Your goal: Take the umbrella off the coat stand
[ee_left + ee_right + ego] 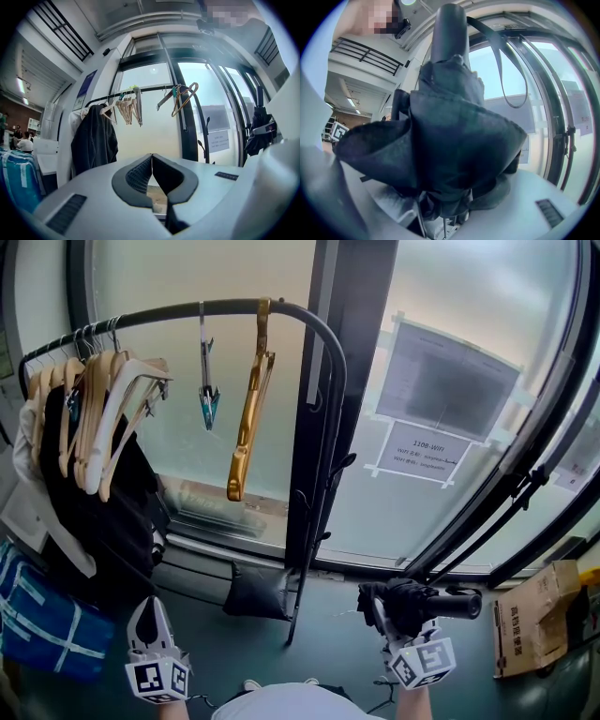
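A folded black umbrella [405,604] lies crosswise in my right gripper [394,617], its handle [459,604] pointing right. It is clear of the black coat stand [323,362], low and to the right of the stand's post. In the right gripper view the umbrella's cloth [450,145] fills the picture and my right gripper [450,204] is shut on it, the handle [449,33] rising above. My left gripper [150,617] hangs low at the left, below the hanging clothes. Its pads meet with nothing between them [151,159]. The left gripper view also catches the umbrella [260,131] at the right.
The stand's rail carries several wooden hangers [94,418], a clip hanger [207,395], a gold hanger [248,418] and a dark coat [103,521]. A black bag [258,592] sits at its foot. A blue bag [47,624] is at left, a cardboard box [530,615] at right, glass wall behind.
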A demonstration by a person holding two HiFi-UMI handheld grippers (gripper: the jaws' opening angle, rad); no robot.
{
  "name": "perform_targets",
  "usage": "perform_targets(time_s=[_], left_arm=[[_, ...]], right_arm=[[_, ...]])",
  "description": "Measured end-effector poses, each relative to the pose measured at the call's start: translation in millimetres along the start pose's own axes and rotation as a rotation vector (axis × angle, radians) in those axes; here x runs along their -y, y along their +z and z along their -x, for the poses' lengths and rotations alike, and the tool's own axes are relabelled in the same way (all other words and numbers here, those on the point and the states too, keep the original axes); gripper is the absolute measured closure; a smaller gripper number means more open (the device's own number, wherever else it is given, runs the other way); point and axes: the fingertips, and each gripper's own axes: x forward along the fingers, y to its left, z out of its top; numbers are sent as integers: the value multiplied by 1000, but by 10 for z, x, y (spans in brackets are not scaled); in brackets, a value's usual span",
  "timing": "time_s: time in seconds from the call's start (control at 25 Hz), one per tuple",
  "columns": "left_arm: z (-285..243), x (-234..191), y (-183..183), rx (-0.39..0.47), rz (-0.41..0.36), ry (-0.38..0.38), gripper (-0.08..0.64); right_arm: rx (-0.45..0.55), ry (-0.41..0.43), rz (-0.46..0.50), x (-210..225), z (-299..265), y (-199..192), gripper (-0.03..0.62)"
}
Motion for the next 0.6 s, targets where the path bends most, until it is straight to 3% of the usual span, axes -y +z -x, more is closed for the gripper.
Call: perform_targets(time_s=[0.6], left_arm=[[29,21,-74,-13,22,-36,537]], right_arm=[[-3,-15,-3,-123,108,19,331]])
